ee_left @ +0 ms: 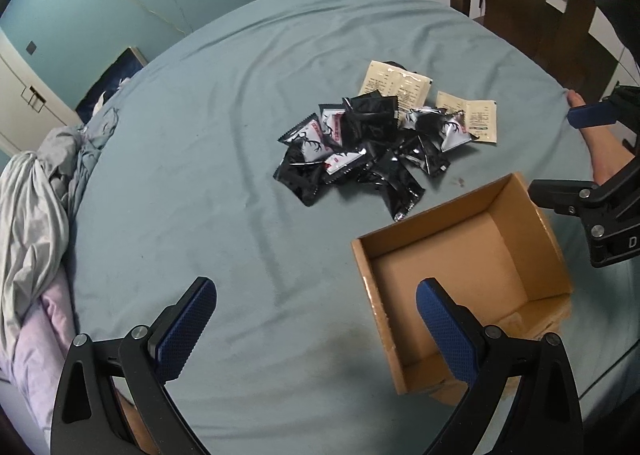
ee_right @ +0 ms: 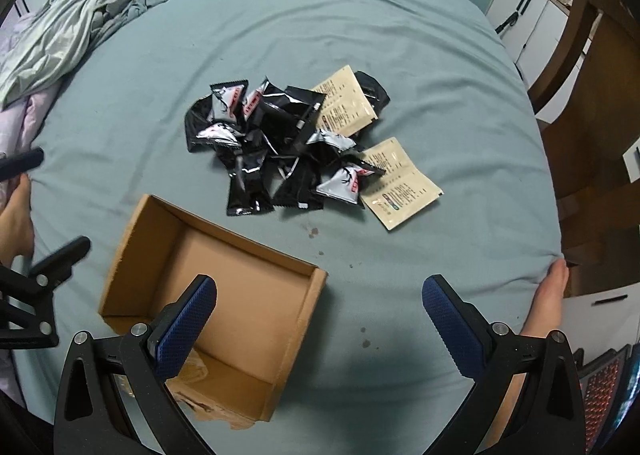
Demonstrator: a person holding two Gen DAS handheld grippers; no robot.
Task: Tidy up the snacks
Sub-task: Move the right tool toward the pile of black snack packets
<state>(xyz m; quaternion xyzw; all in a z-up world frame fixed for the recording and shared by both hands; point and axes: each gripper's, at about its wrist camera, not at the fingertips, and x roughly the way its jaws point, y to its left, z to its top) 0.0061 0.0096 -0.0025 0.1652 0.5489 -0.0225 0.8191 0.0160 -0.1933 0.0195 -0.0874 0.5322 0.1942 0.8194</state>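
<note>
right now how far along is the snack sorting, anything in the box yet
Nothing done: the cardboard box is empty. Nothing in hand: the left gripper and right gripper are both open and hold nothing. Everything is left: the black packets and two beige packets lie piled on the sheet beyond the box.

Letter "D" on right gripper point(ee_left: 560, 159) body; print on beige sachets point(ee_left: 396, 85) too small to read.

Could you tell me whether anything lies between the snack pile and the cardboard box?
Nothing visible does. Only bare blue sheet separates the snack pile from the open, empty cardboard box, and both grippers hover open, holding nothing.
</note>
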